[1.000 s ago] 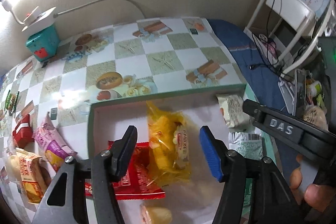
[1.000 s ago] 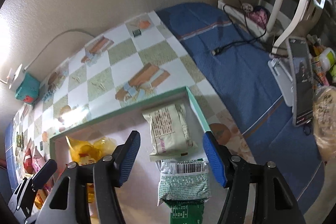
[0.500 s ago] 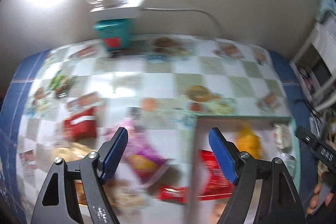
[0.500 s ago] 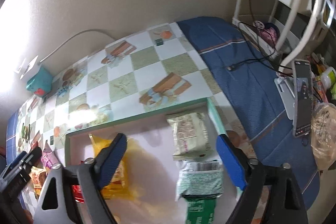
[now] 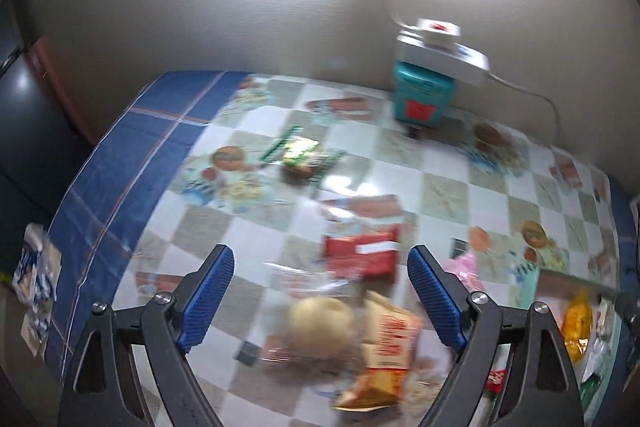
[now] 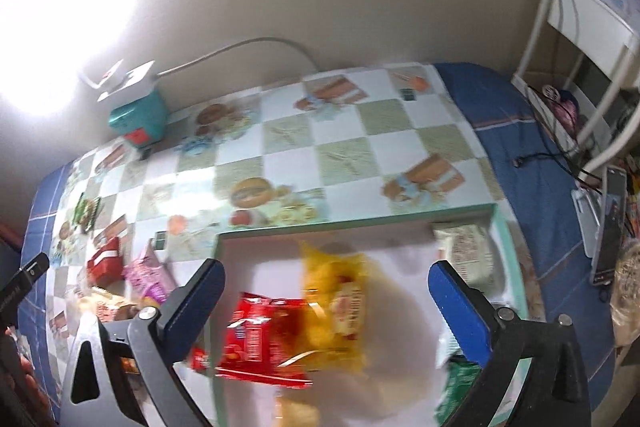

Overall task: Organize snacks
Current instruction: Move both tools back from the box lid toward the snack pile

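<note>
The left gripper (image 5: pixel 320 301) hung with its blue-padded jaws spread wide and nothing between them, above loose snacks on the checkered worktop (image 5: pixel 444 187). Motion blur smeared that view: a red packet (image 5: pixel 360 254) lay beyond the fingers, a pale round bun in clear wrap (image 5: pixel 320 319) and an orange-and-yellow packet (image 5: pixel 386 351) sat nearer, touching each other, their print unreadable. A green-edged clear packet (image 5: pixel 301 155) lay well apart toward the blue cloth border, and a pink packet (image 5: pixel 466 269) was partly hidden behind the right finger. The teal box (image 5: pixel 422 99) with a white lamp base on it stood by the wall under heavy glare. The right gripper (image 6: pixel 326 293) was likewise wide apart and empty, above the green-rimmed tray (image 6: pixel 360 225). Inside the tray lay a red snack bag (image 6: pixel 260 341) touching a yellow bag (image 6: pixel 340 303), both blurred; a white packet (image 6: pixel 466 257) sat in the far right corner, and a green packet (image 6: pixel 456 393) was cut off behind the right finger. Left of the tray, a small red packet (image 6: pixel 105 261) and a pink one (image 6: pixel 148 277) lay on the worktop.
</note>
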The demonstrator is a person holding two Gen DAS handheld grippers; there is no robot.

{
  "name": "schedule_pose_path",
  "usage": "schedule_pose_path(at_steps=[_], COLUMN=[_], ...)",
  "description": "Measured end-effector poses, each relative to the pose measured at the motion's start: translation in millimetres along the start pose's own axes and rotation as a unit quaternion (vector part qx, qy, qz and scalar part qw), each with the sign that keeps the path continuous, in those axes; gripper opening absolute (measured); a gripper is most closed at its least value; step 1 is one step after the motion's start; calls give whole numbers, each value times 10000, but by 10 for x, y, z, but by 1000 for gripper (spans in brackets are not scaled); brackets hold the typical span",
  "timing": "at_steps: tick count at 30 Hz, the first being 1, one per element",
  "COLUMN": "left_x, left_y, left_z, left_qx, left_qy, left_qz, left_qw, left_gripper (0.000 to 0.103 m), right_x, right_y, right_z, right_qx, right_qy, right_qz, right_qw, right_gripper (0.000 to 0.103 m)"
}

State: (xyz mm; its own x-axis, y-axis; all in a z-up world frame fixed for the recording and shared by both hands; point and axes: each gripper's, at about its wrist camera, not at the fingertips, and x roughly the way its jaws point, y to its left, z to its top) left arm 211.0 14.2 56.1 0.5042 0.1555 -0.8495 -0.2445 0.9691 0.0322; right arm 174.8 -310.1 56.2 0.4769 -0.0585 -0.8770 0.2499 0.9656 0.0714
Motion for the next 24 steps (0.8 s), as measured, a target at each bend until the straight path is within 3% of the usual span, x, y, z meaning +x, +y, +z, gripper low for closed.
schedule_pose_path(at_steps=[3,6,13,24], left_x=[-8,22,129,148], left_y=[294,551,1094,1464], left_z=[17,19,-32,-83], left_qx=[-351,-659,-1237,-1635], left_qy=[-41,-38,50,63], left_qz=[141,173,251,222], left_qw=[9993,9977,9920,9863], left_gripper=[89,98,99,99], right_x=[-1,-2,69,153], right_y=[200,427,974,1684], right_z=[-11,-39,-148,-402], right_qx=[-97,-250,-660,-1172], right_qy=[-15,-17,55,340], right_qz=[115,266,491,857], right_qw=[9999,9993,9966,9888], right_gripper=[103,103,103,103])
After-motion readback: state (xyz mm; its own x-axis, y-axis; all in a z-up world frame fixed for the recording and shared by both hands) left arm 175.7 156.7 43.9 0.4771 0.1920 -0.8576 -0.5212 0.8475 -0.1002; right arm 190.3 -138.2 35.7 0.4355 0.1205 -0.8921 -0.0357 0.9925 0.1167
